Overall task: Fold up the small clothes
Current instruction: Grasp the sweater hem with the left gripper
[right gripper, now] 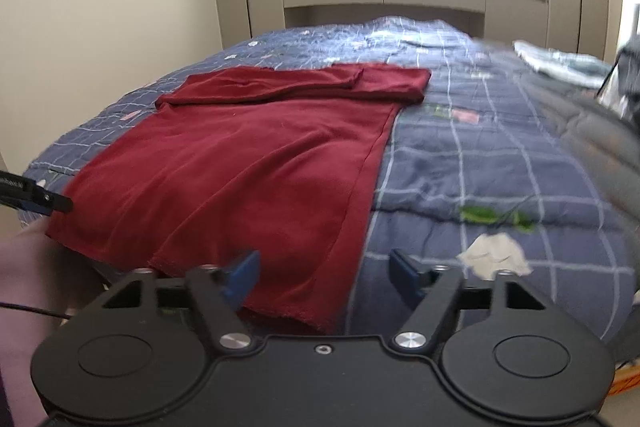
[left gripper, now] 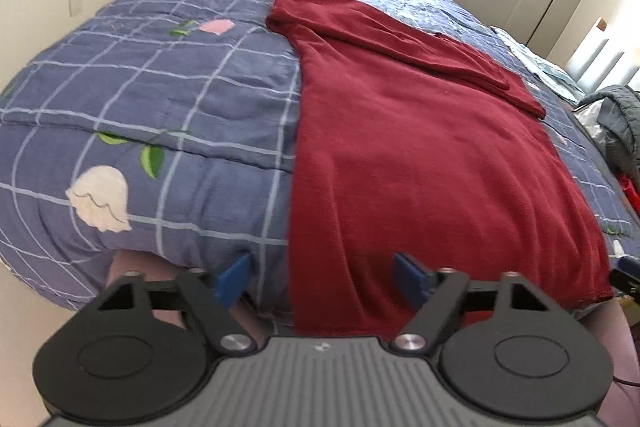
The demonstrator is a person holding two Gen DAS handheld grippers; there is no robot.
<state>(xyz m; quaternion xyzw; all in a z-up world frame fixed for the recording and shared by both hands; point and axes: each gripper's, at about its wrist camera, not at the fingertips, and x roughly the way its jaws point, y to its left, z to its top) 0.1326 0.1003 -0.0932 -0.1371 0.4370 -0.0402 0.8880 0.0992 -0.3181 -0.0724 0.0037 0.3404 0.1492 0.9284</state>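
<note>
So I'm hanging both grippers over the near edge of the bed, and both sets of jaws are standing apart with nothing clamped between the blue pads.

My left gripper (left gripper: 322, 279) is sitting right at the red garment's (left gripper: 420, 155) near left corner. The cloth's left edge is running straight up between my fingers; the right pad (left gripper: 408, 277) is showing against red fabric, the left pad (left gripper: 232, 277) against the blue checked quilt (left gripper: 140, 99). Can't tell whether either pad is actually touching anything, since the hem is dropping over the mattress edge behind my own housing.

My right gripper (right gripper: 324, 275) is doing the mirror thing at the near right corner of the red garment (right gripper: 248, 163): left pad (right gripper: 242, 277) over the hem, right pad (right gripper: 406, 273) over bare quilt (right gripper: 480, 155). Again, contact is hard to call.

The garment itself is lying flat ahead of both jaws, with a sleeve folded across the far end. The far side of it is getting foreshortened, so I can't make out the collar.

Off to my right gripper's far left, a black and blue tip of the other gripper (right gripper: 40, 201) is poking in, mostly cut off by the frame. Everything on the right side there is smeared, just a grey lump (right gripper: 600, 147) and something pale (right gripper: 560, 61) beyond it. In the left view there's grey clothing (left gripper: 616, 115) far right, half cropped.
</note>
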